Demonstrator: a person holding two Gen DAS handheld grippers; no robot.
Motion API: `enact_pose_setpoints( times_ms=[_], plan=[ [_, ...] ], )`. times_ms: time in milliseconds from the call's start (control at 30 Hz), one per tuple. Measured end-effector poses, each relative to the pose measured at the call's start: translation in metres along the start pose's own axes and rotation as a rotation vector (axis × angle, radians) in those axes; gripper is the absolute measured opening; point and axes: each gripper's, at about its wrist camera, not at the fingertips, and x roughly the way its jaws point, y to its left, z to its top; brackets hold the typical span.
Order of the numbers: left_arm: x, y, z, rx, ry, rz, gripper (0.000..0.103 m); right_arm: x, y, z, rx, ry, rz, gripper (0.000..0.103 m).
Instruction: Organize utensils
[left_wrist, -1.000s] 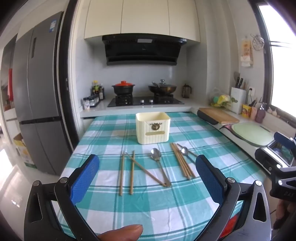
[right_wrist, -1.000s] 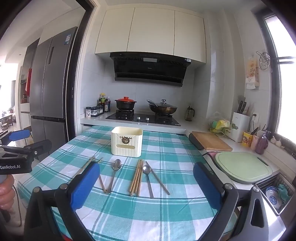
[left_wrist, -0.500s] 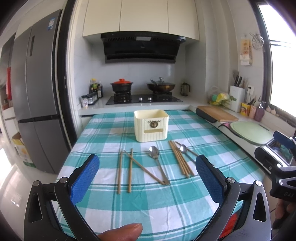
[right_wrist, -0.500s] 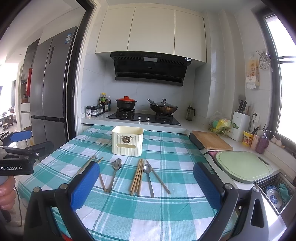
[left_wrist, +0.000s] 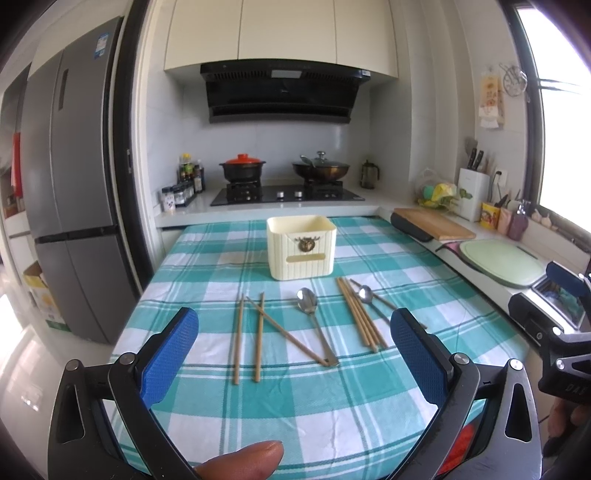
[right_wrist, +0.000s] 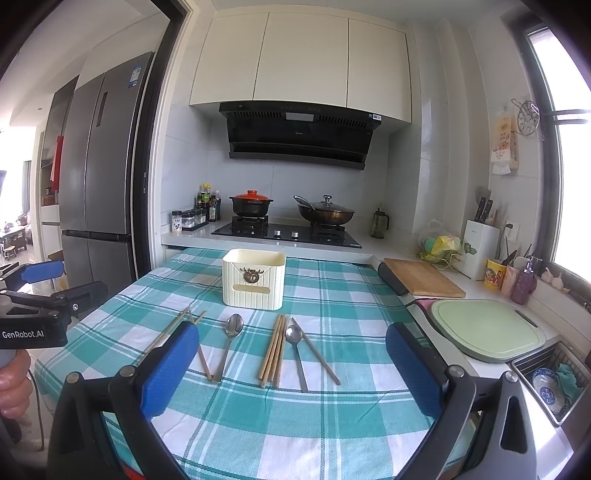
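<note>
Left gripper (left_wrist: 294, 356) risen slightly (jaws wide), utensils untouched, holder (left_wrist: 301, 251) upright

Both wrist views look forward over the bench (left_wrist: 295, 406) toward the stove (right_wrist: 288, 232), sharing the cream holder (left_wrist: 301, 251) ahead of each hand-held gripper

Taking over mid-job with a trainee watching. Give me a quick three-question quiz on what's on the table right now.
1. True or false: the cream holder already has utensils sticking out of it.
2. How many spoons lie on the tablecloth?
3. The bundled chopsticks lie: A) left of both spoons, B) between the two spoons, C) inside the holder.

Key: 1 false, none show above its rim; 2 two, left spoon and right spoon; 3 B.
</note>
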Motion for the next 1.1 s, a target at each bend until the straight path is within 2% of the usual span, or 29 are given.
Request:
enact_pose_setpoints(
  times_ms=[1100],
  plan=[
    [0.003,0.0008,-0.0067,-0.002,0.01,-0.001,0.103,0.0027,-0.0023,-0.0059,0.0,0.003,-0.002,0.103]
  ],
)
